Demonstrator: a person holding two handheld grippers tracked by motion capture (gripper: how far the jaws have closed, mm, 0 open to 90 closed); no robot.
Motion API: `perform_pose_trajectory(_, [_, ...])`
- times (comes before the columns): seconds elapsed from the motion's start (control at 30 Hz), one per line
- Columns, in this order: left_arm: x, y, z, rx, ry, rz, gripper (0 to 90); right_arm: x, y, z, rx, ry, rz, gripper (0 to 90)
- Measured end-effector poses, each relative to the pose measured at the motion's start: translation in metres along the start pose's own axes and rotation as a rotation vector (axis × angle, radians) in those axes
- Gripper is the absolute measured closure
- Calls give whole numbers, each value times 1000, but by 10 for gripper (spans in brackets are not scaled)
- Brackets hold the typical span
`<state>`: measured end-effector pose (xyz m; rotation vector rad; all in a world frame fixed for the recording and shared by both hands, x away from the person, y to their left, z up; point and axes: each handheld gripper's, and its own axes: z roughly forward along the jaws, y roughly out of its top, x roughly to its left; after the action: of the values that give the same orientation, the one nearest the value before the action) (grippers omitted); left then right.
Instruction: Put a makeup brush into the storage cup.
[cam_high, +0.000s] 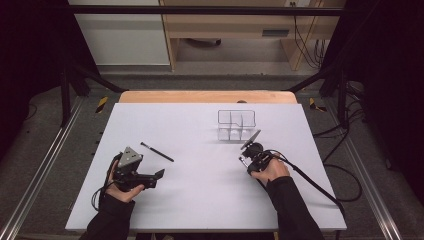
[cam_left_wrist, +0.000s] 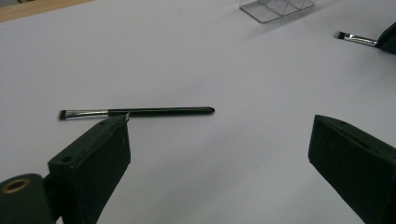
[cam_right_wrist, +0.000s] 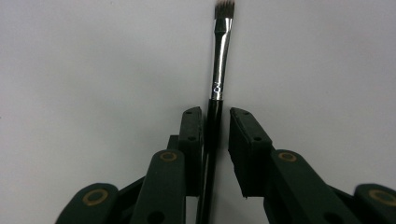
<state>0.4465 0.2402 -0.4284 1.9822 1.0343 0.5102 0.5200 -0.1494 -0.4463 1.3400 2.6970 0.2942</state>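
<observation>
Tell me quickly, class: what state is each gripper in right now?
Left gripper: open wide, holding nothing; a loose brush lies ahead.
Right gripper: open but narrow, second brush between the jaws, not yet clamped.

The high view looks forward and down over the whole white table (cam_high: 200, 190). Each gripper view sits low and close, facing along its own jaws. High and left gripper views share the clear organizer (cam_high: 236, 125).
</observation>
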Motion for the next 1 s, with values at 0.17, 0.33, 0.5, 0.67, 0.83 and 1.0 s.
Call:
perform_pose_trajectory(0.17, [0,0,0,3,-1,1,49,1,1,1,5,-1,-9,798])
perform_pose_trajectory(0.33, [-1,0,1,8,-1,4,49,2,3,0,19,8,4,834])
perform_pose_trajectory(0.5, [-1,0,1,10,-1,4,49,1,2,1,11,0,-24,839])
perform_pose_trajectory(0.67, [-1,0,1,11,-3,4,49,1,2,1,11,-2,-26,841])
perform_pose_trajectory(0.83, [-1,0,2,12,-3,4,49,1,1,0,7,-9,-28,842])
perform_pose_trajectory(1.0, [-1,0,1,10,-2,5,49,0,0,-6,-19,-5,-25,842])
